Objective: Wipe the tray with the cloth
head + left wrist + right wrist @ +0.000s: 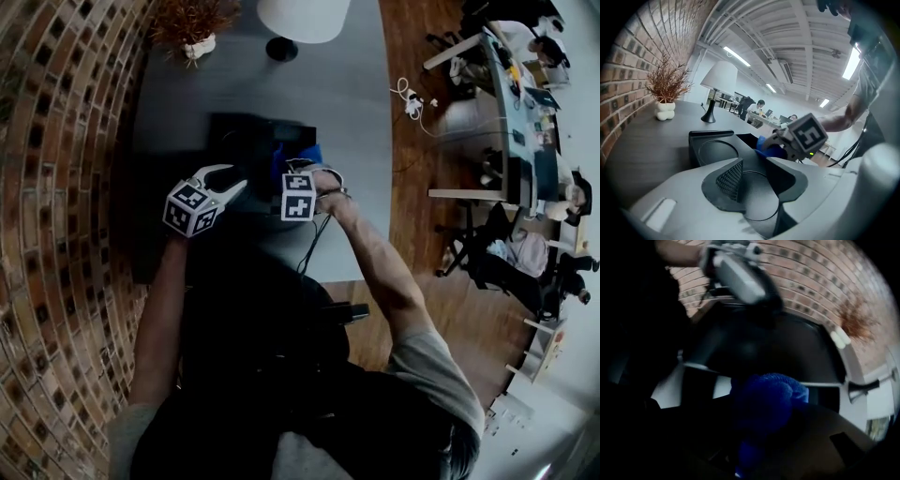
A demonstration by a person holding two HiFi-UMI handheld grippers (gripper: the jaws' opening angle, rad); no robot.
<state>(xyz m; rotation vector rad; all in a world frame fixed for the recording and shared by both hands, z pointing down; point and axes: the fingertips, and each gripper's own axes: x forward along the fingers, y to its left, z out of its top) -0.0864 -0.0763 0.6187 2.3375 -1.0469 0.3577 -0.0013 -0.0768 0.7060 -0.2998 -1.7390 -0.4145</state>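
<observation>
Cloth (pixel 766 397) in right claw (pixel 761 418), tray (pixel 711 149) in left claw (pixel 754 180)

Black moulded tray (pixel 710 141), flat on the dark table (pixel 361 103), with a raised rim and round hollows sunk in its floor; near edge caught between the jaws of the left gripper (pixel 754 180). Blue nubbly cloth (pixel 765 397), bunched into a thick wad, pinched in the jaws of the right gripper (pixel 777 140) and hanging down over the tray's right part; unclear whether touching it.
</observation>
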